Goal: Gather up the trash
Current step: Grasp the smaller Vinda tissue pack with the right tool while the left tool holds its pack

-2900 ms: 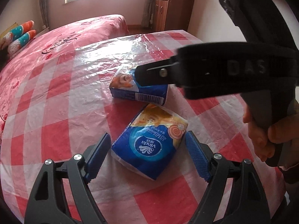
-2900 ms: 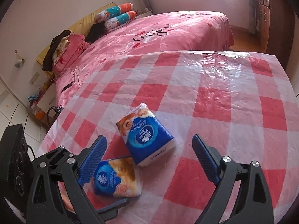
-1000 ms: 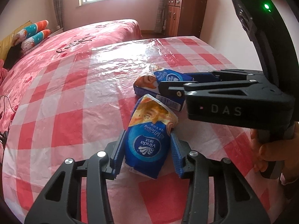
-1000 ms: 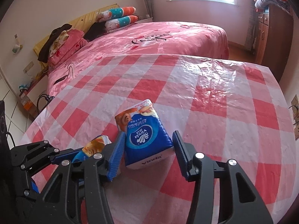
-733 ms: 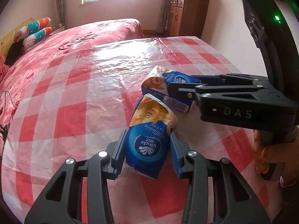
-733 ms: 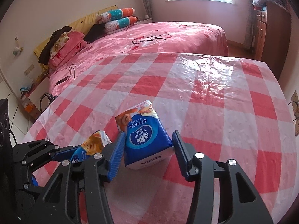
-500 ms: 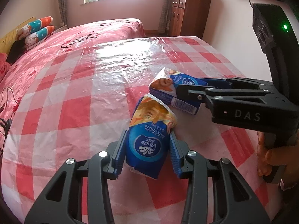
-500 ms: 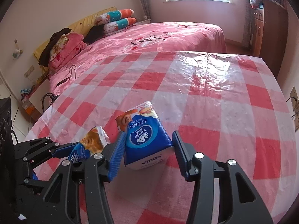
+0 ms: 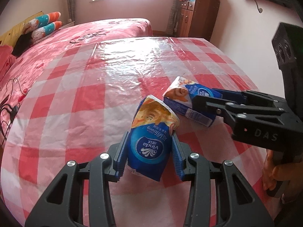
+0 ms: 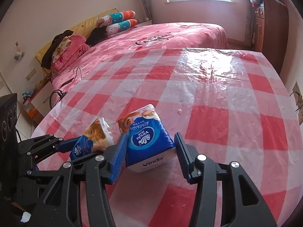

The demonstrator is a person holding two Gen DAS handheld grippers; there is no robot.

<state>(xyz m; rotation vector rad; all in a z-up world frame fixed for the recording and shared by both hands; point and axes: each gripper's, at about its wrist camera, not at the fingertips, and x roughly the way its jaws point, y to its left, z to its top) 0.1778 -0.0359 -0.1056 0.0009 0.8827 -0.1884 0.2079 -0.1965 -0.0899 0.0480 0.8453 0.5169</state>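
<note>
Two blue and orange tissue packs are held over the red-and-white checked table (image 9: 79,102). My left gripper (image 9: 149,151) is shut on one tissue pack (image 9: 151,138), its blue pads pressing both sides. My right gripper (image 10: 149,147) is shut on the other tissue pack (image 10: 147,138), which tilts a little. The left wrist view has the right gripper (image 9: 206,102) coming in from the right with its pack (image 9: 181,96). In the right wrist view the left gripper (image 10: 83,149) and its pack (image 10: 96,134) sit at lower left.
A pink bed (image 10: 161,36) lies beyond the table, with pillows (image 10: 117,21) at its head. A wooden cabinet (image 9: 197,17) stands in the far corner. A black speaker (image 10: 7,117) is off the table's left edge. A hand (image 9: 272,170) grips the right gripper's handle.
Both grippers were open around packs lying on the table; now each is shut on its pack. Over the last second both have shifted across the table, and the two packs have drawn apart.
</note>
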